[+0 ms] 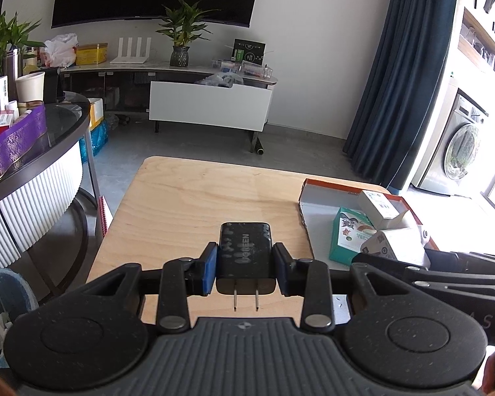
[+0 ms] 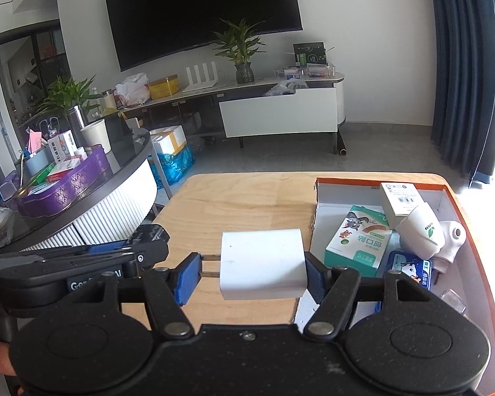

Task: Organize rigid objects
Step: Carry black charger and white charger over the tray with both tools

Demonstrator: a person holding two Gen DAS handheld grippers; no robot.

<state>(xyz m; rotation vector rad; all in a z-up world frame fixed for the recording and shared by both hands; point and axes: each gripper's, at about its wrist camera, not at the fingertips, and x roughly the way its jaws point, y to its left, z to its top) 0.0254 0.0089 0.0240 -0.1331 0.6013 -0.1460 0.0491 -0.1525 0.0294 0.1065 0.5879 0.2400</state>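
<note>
My left gripper (image 1: 245, 268) is shut on a black UGREEN charger (image 1: 246, 250), its two metal prongs pointing back toward the camera. It hangs above the light wooden table (image 1: 188, 194). My right gripper (image 2: 252, 272) is shut on a white charger (image 2: 262, 264), whose prongs point left against the left blue pad. An orange-rimmed white box lid (image 2: 346, 188) lies at the table's right, holding a green and white carton (image 2: 356, 241), a white box (image 2: 401, 199), a white cup-shaped item (image 2: 420, 232) and a blue packet (image 2: 409, 268). The left gripper (image 2: 128, 251) shows side-on in the right wrist view.
A round glass-topped side table (image 1: 59, 125) with a purple tin and boxes stands left of the wooden table. A white TV cabinet (image 1: 211, 104) with a potted plant lines the far wall. Blue curtains (image 1: 396, 76) and a washing machine (image 1: 458, 145) are at the right. A bin (image 1: 3, 300) sits low left.
</note>
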